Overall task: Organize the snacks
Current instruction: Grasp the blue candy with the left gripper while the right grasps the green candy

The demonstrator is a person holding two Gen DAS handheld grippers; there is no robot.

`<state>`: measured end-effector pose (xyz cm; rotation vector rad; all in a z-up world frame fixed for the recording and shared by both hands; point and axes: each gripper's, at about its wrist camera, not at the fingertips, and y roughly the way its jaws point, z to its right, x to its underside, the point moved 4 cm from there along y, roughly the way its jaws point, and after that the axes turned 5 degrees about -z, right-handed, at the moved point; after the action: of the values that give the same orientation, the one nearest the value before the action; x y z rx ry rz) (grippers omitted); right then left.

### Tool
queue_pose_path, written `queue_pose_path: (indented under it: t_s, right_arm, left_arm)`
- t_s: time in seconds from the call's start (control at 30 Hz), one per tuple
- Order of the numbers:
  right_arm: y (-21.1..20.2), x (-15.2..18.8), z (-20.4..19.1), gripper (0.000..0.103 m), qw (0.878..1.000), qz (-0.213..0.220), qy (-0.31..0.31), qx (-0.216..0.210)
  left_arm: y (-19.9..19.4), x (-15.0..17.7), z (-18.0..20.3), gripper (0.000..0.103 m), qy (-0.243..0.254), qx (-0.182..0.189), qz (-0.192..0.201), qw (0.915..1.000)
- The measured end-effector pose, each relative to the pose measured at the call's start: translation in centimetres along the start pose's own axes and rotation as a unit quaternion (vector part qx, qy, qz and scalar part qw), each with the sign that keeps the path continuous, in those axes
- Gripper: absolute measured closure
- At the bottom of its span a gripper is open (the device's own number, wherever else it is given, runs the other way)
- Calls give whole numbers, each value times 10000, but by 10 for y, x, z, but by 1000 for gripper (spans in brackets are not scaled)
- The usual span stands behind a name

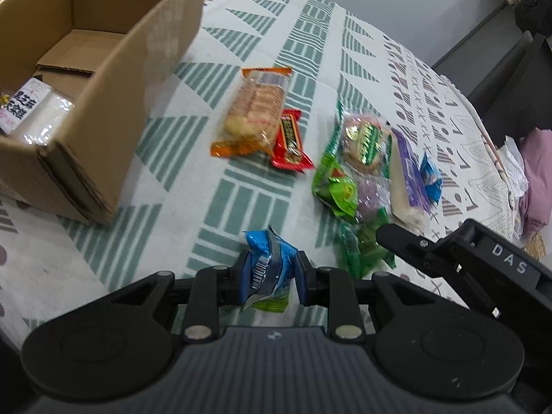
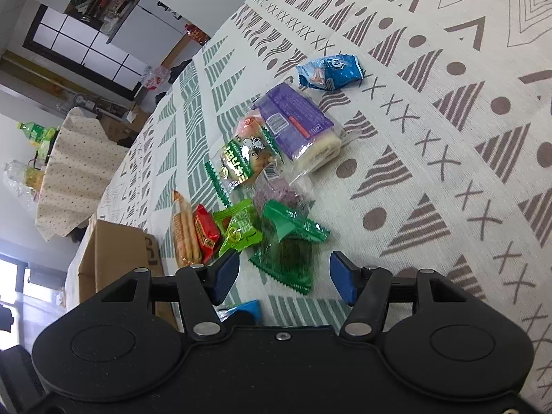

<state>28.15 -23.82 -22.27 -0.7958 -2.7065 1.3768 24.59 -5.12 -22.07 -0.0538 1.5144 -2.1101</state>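
My left gripper (image 1: 270, 277) is shut on a small blue snack packet (image 1: 267, 269), held above the patterned tablecloth. An open cardboard box (image 1: 103, 79) stands to its left with a white packaged item (image 1: 32, 110) inside. Loose snacks lie ahead: an orange biscuit pack (image 1: 253, 112), a red bar (image 1: 289, 141), green packets (image 1: 336, 186), a purple-wrapped cake (image 1: 407, 176). My right gripper (image 2: 283, 277) is open, just short of a dark green packet (image 2: 289, 245). Beyond it lie a light green packet (image 2: 238, 227), the purple-wrapped cake (image 2: 296, 124) and a blue packet (image 2: 329, 72).
The tablecloth (image 1: 310, 34) covers a table whose right edge falls off toward dark furniture (image 1: 510, 69). The right gripper's body (image 1: 465, 258) shows at the lower right of the left wrist view. The box (image 2: 117, 258) sits left in the right wrist view.
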Motion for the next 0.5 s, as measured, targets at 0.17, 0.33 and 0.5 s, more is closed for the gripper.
queue_pose_path:
  t_s: [0.17, 0.33, 0.5]
  right_arm:
    - [9, -2, 0, 44, 9999, 55, 9, 135]
    - [15, -4, -4, 44, 9997, 166, -41, 191]
    - [25, -9, -3, 68, 9994, 227, 15, 260]
  left_arm:
    - [-2, -7, -8, 78, 1, -62, 51, 10000]
    - [-7, -9, -11, 78, 31, -138, 106, 9998]
    - [-17, -8, -9, 78, 71, -184, 181, 9996]
